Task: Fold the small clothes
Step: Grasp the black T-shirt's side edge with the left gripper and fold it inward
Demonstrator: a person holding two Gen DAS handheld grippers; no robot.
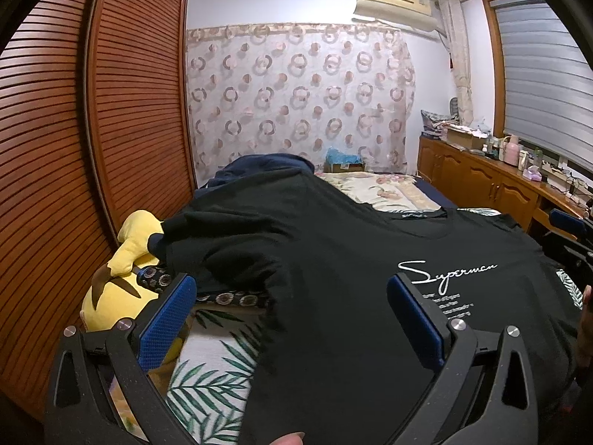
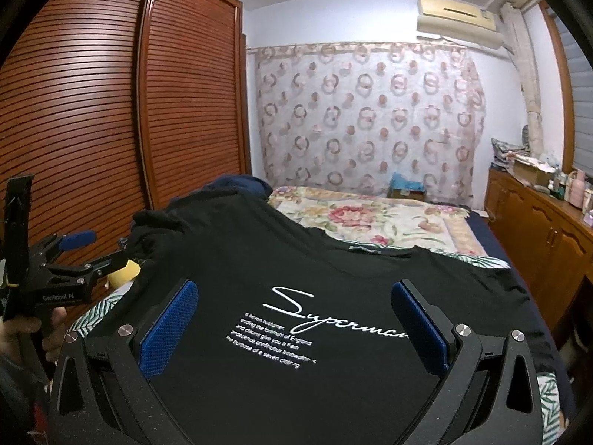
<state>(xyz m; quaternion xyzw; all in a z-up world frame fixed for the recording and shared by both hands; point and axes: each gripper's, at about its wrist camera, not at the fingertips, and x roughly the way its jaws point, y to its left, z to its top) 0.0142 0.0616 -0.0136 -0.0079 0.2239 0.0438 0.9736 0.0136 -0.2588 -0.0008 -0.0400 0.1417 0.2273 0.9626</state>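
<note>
Bedroom, bed [image 2: 389, 222] with shirt [image 2: 296, 267] spread face up. Left gripper [image 1: 292, 296] and right gripper [image 2: 294, 304] both gape wide, holding nothing. Sleeve [image 1: 229, 244] at 10 o'clock looks bunched; folding now risks crooked creases.

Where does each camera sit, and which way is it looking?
Left wrist: on the left gripper, facing along the bed over the black shirt; its open blue fingers show.
Right wrist: on the right gripper, facing the same way; its open fingers and the left gripper show.
Shared: shirt, wardrobe, curtain.
</note>
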